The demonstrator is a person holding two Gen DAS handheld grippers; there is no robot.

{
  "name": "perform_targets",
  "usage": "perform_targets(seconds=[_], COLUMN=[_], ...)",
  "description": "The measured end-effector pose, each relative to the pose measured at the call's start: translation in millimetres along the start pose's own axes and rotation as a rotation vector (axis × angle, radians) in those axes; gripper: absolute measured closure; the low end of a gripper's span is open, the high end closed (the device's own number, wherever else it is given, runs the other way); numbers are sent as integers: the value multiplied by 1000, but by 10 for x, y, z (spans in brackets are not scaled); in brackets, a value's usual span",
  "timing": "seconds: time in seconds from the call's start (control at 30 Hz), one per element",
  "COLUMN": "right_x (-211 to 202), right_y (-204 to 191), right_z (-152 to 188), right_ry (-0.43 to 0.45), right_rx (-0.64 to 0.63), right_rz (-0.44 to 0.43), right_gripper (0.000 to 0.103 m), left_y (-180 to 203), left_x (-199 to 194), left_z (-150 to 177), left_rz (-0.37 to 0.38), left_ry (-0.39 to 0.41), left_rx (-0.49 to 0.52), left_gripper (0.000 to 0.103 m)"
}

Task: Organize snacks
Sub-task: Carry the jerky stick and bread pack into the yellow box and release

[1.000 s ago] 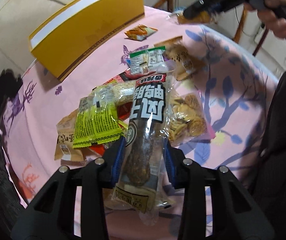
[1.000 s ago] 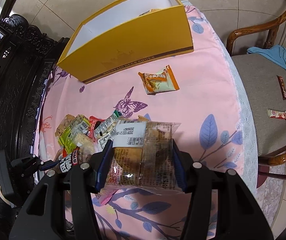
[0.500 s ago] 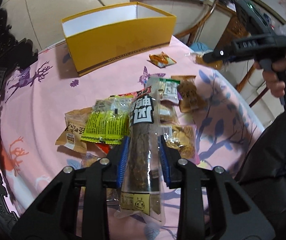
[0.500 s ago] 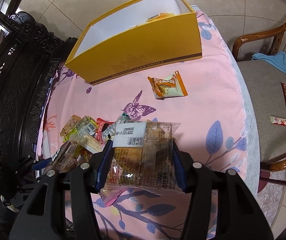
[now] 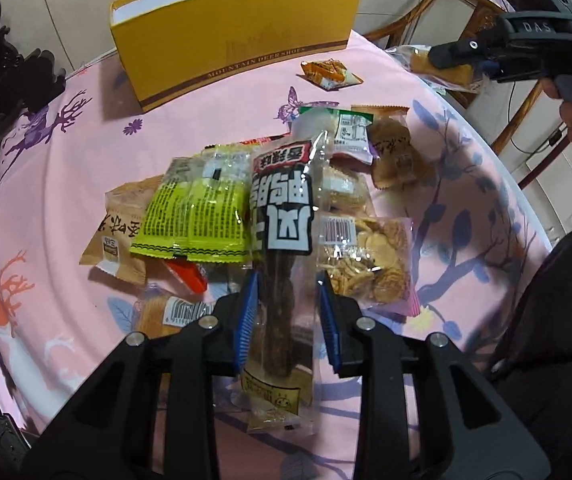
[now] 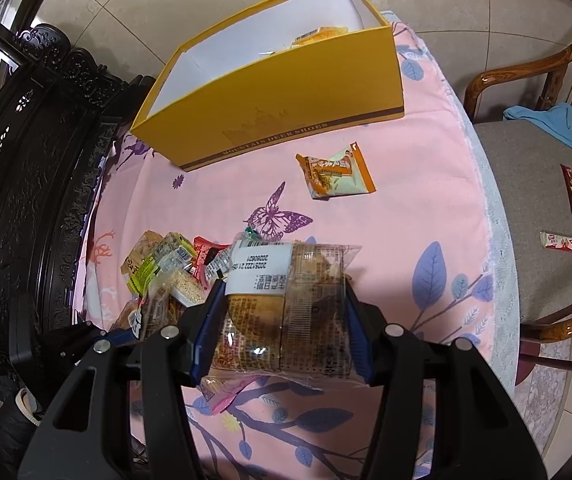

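My left gripper (image 5: 286, 312) is shut on a long clear pack of dark dried meat (image 5: 281, 240) with a black-and-white label, held above a pile of snack packets (image 5: 197, 216) on the pink tablecloth. My right gripper (image 6: 279, 328) is shut on a clear pack of brown pastry (image 6: 286, 304) with a white label, held above the table. An open yellow shoe box (image 6: 277, 92) stands at the far side, with a packet inside. It also shows in the left wrist view (image 5: 237, 32). An orange packet (image 6: 334, 172) lies alone near the box.
The round table (image 6: 426, 200) has a pink patterned cloth. A wooden chair (image 6: 534, 168) at the right holds a blue cloth and small packets. Dark carved furniture (image 6: 25, 160) stands at the left. The right gripper and hand show in the left wrist view (image 5: 526, 48).
My left gripper has lifted and tilted up with the meat pack, bringing the box into fuller view. My right gripper has moved closer to the box, still holding the pastry pack.
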State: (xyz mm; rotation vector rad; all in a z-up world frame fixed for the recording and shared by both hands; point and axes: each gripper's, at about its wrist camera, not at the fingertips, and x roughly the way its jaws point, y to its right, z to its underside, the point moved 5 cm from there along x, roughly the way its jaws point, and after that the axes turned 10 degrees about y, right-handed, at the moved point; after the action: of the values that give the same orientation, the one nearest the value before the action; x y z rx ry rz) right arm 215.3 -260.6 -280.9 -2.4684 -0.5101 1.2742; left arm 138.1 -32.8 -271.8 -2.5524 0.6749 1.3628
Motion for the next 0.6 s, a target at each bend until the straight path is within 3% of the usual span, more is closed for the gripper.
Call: perform_targets(seconds=[0.17, 0.33, 0.6], right_x=[1, -37, -155], right_y=[-16, -42, -143], right_z=[4, -19, -145], right_ry=[-2, 10, 41], right_rx=[-3, 1, -5], right_rz=[-4, -12, -43], right_gripper=[48, 48, 48], left_y=[21, 17, -95], left_x=[-36, -284, -679], left_z=[-27, -201, -621], left_rz=[-4, 59, 65], left_ry=[17, 122, 266], left_rx=[10, -89, -177], left_gripper=[76, 76, 76])
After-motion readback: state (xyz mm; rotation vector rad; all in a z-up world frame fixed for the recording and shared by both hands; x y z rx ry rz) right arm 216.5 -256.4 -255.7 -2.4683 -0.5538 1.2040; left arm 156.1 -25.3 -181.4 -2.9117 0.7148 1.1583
